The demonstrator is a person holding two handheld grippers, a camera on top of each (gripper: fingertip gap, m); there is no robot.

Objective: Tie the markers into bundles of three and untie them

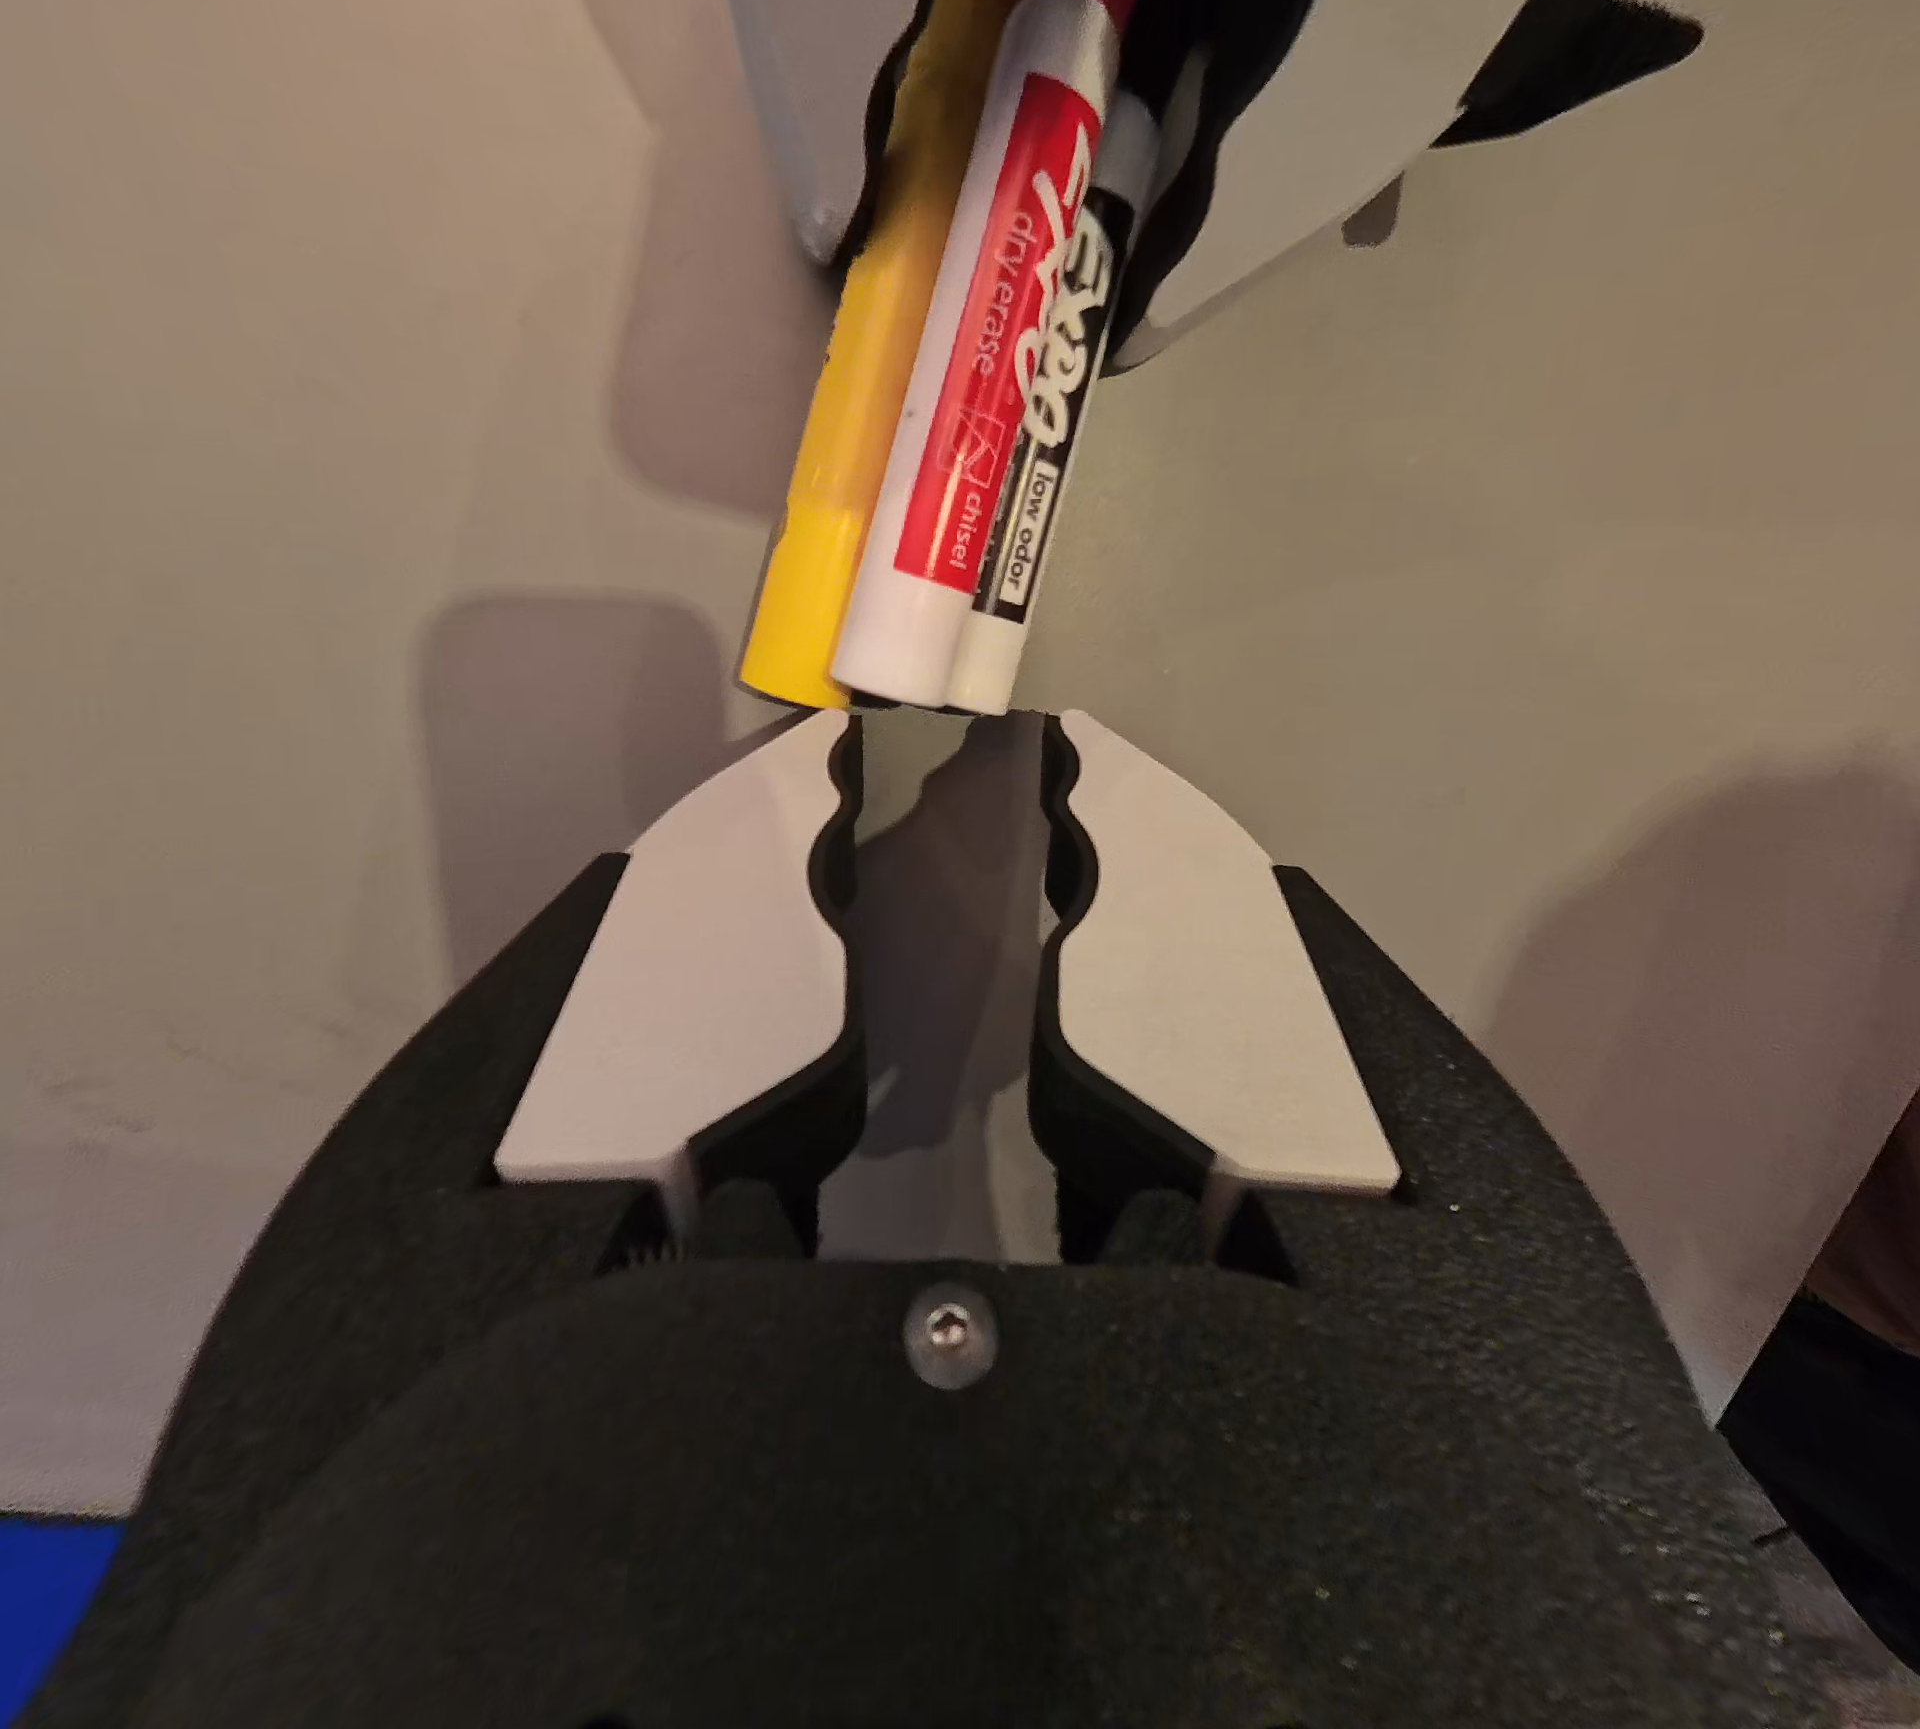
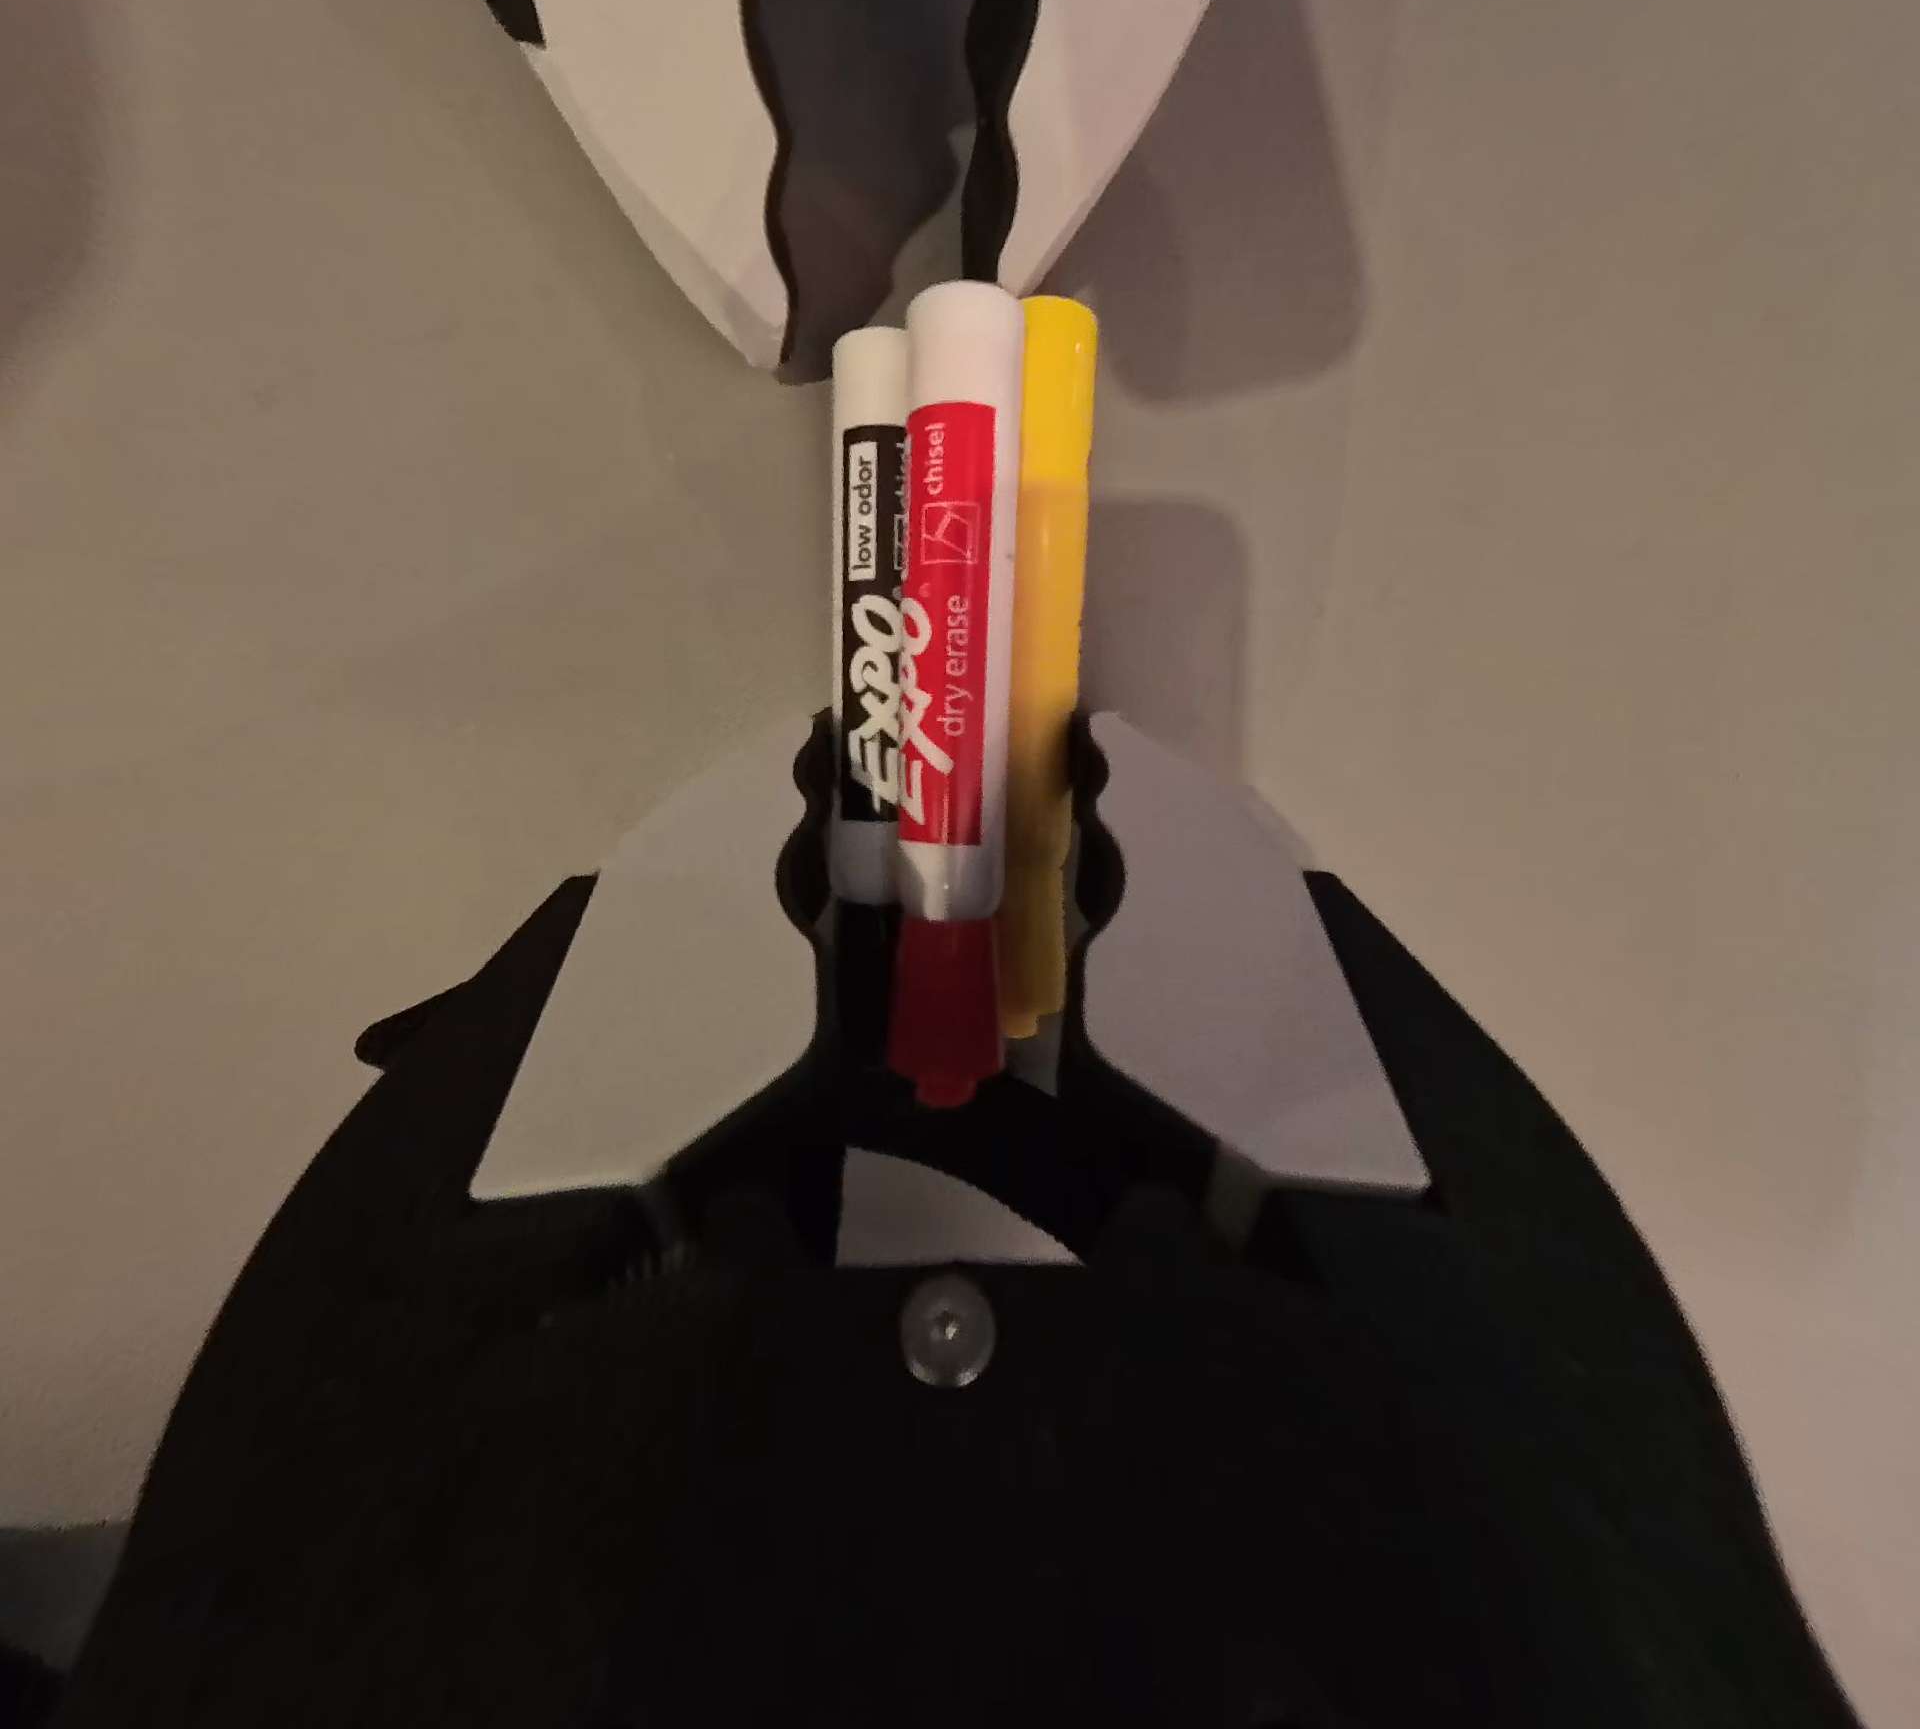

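Right tool (image 2: 951, 806) clamping three markers (image 2: 956, 640), left tool (image 1: 951, 744) open

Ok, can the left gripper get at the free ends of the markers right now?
Probably yes. The left gripper is open, aimed at the markers' free ends, with nothing between. The right gripper grips them only at the cap end.

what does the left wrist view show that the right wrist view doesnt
Only the left wrist view shows a black fabric strap at the upper right and the butt ends of the markers.

Only the right wrist view shows the dark red cap seated deep in the right hand-held gripper, which is shut on the markers.

Both show the yellow marker, the red-labelled white marker and the black-labelled white marker side by side, and the open left hand-held gripper facing their free ends.
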